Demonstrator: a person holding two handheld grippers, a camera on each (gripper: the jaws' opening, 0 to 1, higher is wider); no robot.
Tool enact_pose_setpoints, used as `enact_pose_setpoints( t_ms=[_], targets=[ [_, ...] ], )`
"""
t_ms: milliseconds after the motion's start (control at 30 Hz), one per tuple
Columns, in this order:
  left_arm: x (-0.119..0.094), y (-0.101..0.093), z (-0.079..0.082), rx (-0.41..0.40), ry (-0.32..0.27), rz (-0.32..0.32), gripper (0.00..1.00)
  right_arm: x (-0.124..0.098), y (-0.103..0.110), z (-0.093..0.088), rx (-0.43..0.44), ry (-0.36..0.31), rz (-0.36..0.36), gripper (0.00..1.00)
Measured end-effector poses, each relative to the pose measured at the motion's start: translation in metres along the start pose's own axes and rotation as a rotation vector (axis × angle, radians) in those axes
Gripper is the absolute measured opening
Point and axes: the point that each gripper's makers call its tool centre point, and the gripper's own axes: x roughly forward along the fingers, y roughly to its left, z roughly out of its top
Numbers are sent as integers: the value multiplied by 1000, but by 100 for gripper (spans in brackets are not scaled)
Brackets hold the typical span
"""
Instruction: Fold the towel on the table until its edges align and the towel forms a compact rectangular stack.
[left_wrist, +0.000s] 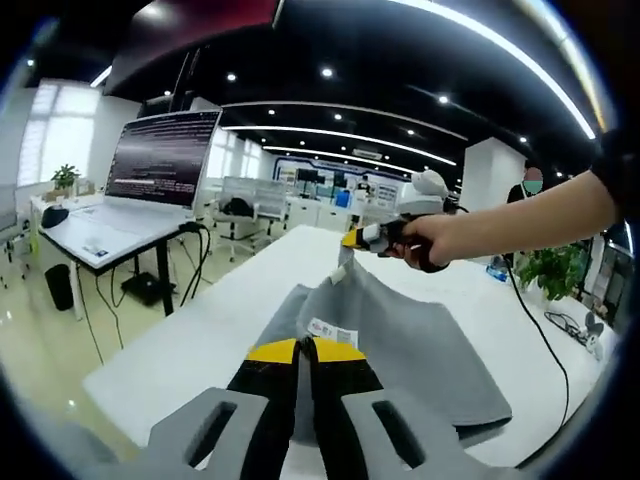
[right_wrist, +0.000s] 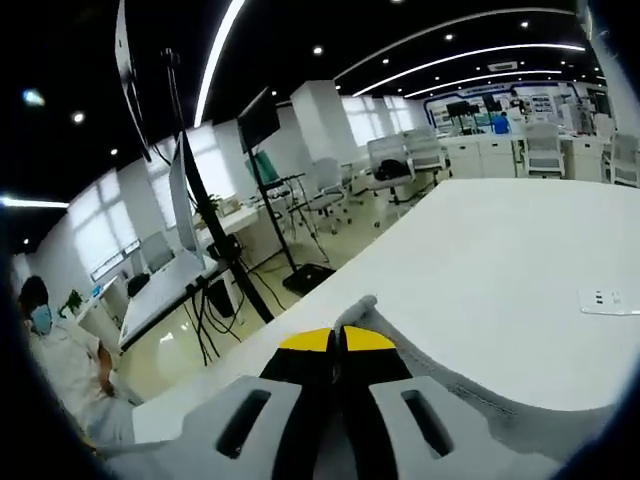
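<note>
Left gripper view: I see my left gripper (left_wrist: 305, 352) w/ jaws closed tight, pinching the near edge of the grey towel (left_wrist: 400, 340). Towel hangs raised over the white table (left_wrist: 200, 340), stretched away toward the far corner, where the right gripper (left_wrist: 352, 240) pinches it, a hand (left_wrist: 430, 240) behind it. Laptop (left_wrist: 150, 170) on a desk far left.

Right gripper view: right gripper (right_wrist: 337, 345) jaws closed on a towel (right_wrist: 480, 400) corner, cloth trailing right under the jaws above the table (right_wrist: 520, 260).
</note>
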Motion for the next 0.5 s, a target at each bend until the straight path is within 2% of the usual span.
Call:
enact_pose_setpoints(
  t_ms=[133, 200, 267, 400, 500],
  targets=[
    [-6, -5, 17, -4, -41, -11, 4, -9, 7, 23, -22, -62, -15, 0],
    [-9, -4, 22, -7, -58, -12, 4, -15, 8, 35, -54, -102, -43, 0],
    [-11, -2, 25, -9, -67, -6, 4, -15, 9, 41, -45, -113, -41, 0],
    [-8, 4, 18, 2, -45, 5, 4, -8, 18, 37, -57, -101, -17, 0],
    [-4, 13, 2, -2, -5, 25, 4, 5, 22, 21, -62, -60, -4, 0]
  ],
)
